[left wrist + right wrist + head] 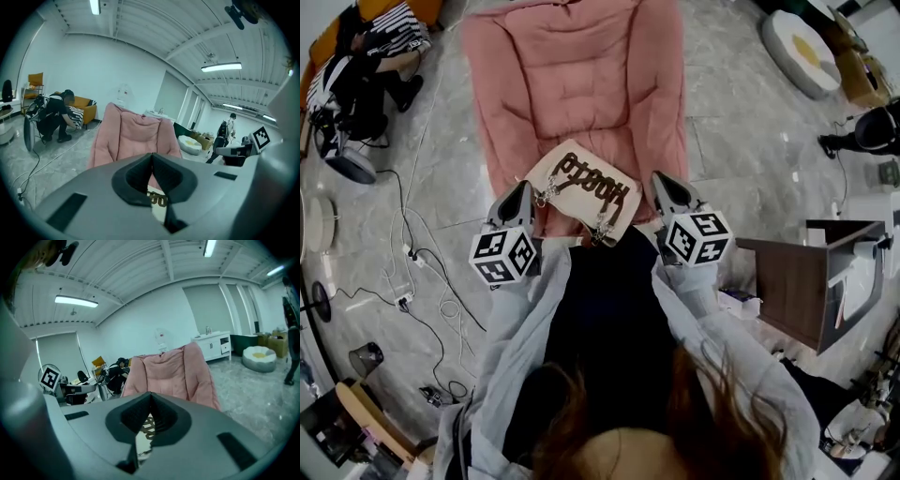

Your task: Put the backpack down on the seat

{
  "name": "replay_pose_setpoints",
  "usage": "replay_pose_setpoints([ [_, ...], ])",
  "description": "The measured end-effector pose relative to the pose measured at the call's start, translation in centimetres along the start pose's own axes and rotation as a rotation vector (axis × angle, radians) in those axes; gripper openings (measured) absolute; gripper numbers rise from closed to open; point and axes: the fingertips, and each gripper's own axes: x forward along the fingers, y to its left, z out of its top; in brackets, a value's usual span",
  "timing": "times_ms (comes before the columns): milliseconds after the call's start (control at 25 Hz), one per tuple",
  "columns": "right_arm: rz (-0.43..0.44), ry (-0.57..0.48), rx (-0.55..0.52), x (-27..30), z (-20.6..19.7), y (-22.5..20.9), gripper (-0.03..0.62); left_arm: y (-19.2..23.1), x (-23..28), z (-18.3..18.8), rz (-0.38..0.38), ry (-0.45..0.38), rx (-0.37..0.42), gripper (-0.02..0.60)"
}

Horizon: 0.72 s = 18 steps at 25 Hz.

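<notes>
1. The pink padded chair (572, 84) fills the head view from the centre up to 12 o'clock. Its seat (647, 150) opens toward the person.
2. The backpack (581, 187) is flat and beige. It lies tilted on the front part of the seat, just to the 12 o'clock side of the view's centre. Its near corner comes close to the seat's front edge, but I cannot tell whether it overhangs.
3. The left gripper (523, 190) sits at 9 o'clock of the backpack and the right gripper (664, 183) at 3 o'clock, each tip just beside it. In each gripper's own view the jaws meet at their tips with nothing seen pinched between them. Only a strip of the bag shows through the gap behind the tips.
4. Judged from this, the set-down looks all but done, since the bag seems to rest under its own weight. The next move probably calls for drawing both grippers back toward 6 o'clock without snagging the bag. A nudge toward 12 o'clock may be needed if the corner does hang off.
5. Two metal chains (547, 195) hang at the bag's edges, one near the left tip and one at the near corner.
6. Dark lettering (598, 180) runs slantwise across the bag. It begins something like "Hoo", and the rest is not surely legible.
</notes>
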Motion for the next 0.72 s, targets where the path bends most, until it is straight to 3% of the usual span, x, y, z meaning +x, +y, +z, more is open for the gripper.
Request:
replay_pose_setpoints([
  [440,0.004,0.058,-0.099,0.7,-1.4,0.4,0.008,0.1,0.4,-1.3,0.010,0.036,-0.016,0.015],
  [720,0.003,0.060,-0.086,1.2,-1.3,-0.1,0.008,-0.7,1.3,-1.8,-0.006,0.053,0.007,0.015],
])
